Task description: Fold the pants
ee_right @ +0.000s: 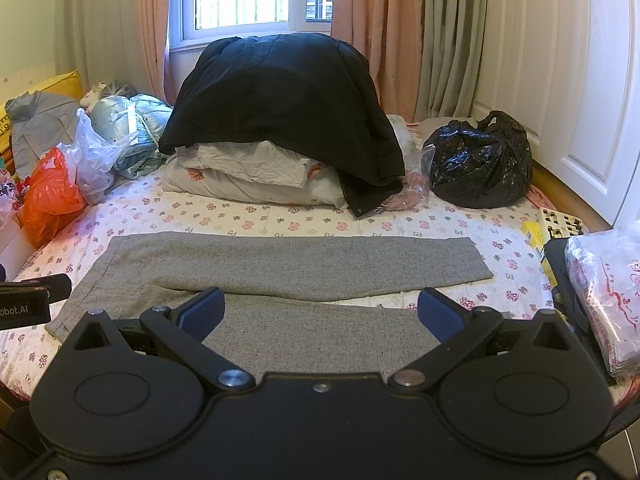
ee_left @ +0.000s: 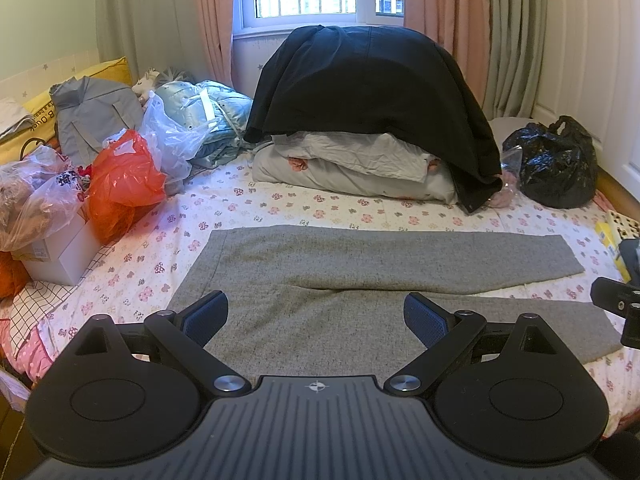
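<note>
Left wrist view is showing the left gripper (ee_left: 316, 316) hovering with its blue-padded fingers (ee_left: 206, 316) spread wide, gripping nothing, over the waist end of the grey pants (ee_left: 320, 276). The right gripper (ee_right: 320, 312) is likewise holding its fingers (ee_right: 440, 314) wide apart above the nearer leg. The pants are lying flat across the floral bedsheet (ee_left: 280, 208), legs slightly parted. Beyond them, a black jacket (ee_left: 372, 100) is draping over stacked pillows (ee_left: 348, 164). An orange plastic bag (ee_left: 120, 184) and clear bags (ee_left: 36, 196), contents unclear, are crowding the left; a knotted black bag (ee_left: 554, 162) is sitting right.
</note>
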`<act>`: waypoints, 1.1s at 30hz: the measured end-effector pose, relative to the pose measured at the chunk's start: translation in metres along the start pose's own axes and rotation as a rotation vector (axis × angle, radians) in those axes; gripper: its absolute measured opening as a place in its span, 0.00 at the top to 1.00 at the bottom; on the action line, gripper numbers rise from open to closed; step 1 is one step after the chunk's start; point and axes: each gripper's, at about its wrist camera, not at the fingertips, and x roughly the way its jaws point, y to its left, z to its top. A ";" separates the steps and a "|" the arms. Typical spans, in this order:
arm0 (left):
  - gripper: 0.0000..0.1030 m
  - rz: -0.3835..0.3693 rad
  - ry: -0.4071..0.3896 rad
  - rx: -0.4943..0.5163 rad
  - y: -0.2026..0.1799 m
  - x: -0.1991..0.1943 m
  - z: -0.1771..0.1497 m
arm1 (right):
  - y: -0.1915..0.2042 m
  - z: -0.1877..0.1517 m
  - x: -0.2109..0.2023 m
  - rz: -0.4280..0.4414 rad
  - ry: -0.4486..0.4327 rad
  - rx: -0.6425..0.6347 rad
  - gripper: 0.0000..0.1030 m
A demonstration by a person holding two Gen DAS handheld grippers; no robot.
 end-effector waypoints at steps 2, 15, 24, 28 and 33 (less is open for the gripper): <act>0.07 0.000 0.001 0.001 0.000 0.001 0.001 | 0.000 0.000 0.000 0.000 0.000 0.000 0.01; 0.07 0.003 0.006 -0.003 0.000 0.003 0.001 | 0.000 0.000 0.000 0.001 0.000 0.000 0.01; 0.07 0.000 0.024 -0.009 0.021 0.027 0.010 | -0.004 -0.005 0.014 0.081 0.010 0.027 0.01; 0.07 -0.035 0.053 -0.038 0.052 0.056 0.020 | -0.027 -0.001 0.026 0.099 0.019 0.083 0.01; 0.07 -0.158 0.112 -0.124 0.110 0.118 0.032 | -0.057 0.003 0.051 0.114 0.046 0.119 0.01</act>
